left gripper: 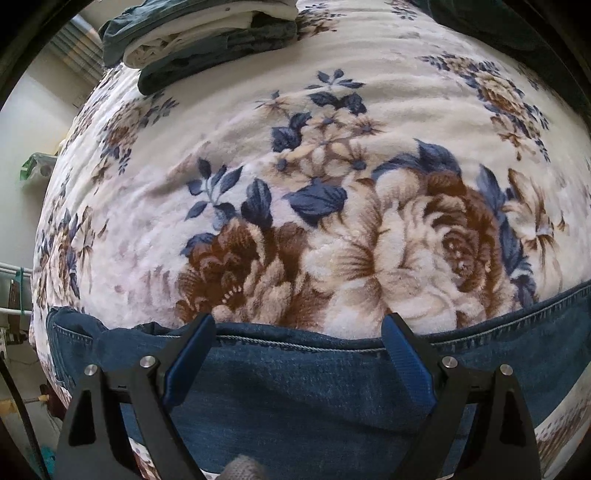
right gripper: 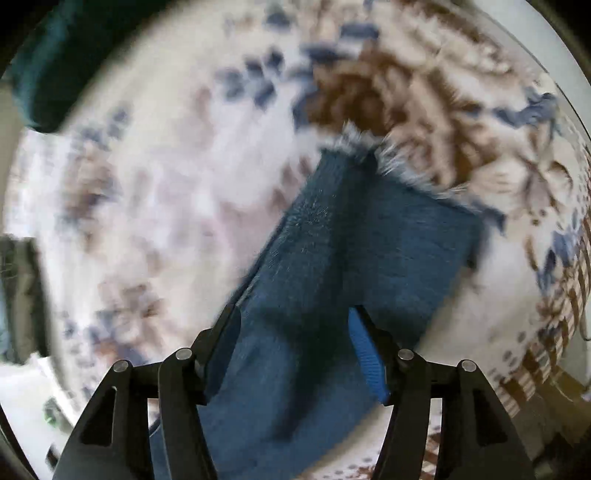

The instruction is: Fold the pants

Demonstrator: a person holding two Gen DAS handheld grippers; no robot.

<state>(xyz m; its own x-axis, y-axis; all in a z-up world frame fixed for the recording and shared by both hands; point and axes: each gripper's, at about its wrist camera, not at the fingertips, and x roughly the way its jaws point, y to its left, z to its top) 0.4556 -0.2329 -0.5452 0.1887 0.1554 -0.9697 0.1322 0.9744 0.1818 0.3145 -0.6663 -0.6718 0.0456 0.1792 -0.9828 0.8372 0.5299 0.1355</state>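
Blue jeans (left gripper: pixel 303 387) lie flat on a floral blanket (left gripper: pixel 332 110), their stitched edge running across the bottom of the left wrist view. My left gripper (left gripper: pixel 300 326) hovers over that edge, jaws wide open with nothing pinched. The right wrist view is blurred. It shows a jeans leg (right gripper: pixel 369 240) with a frayed hem (right gripper: pixel 373 151) stretching away over the blanket (right gripper: pixel 166 184). My right gripper (right gripper: pixel 293 314) is open above this leg, and its blue pads (right gripper: pixel 365 354) stand clear of the denim.
A stack of folded clothes (left gripper: pixel 207 37) sits at the far left of the bed. Dark teal cloth (left gripper: pixel 498 22) lies at the far right, and teal cloth (right gripper: pixel 55 55) also shows in the right wrist view. The bed's edge (left gripper: pixel 40 258) drops to the floor on the left.
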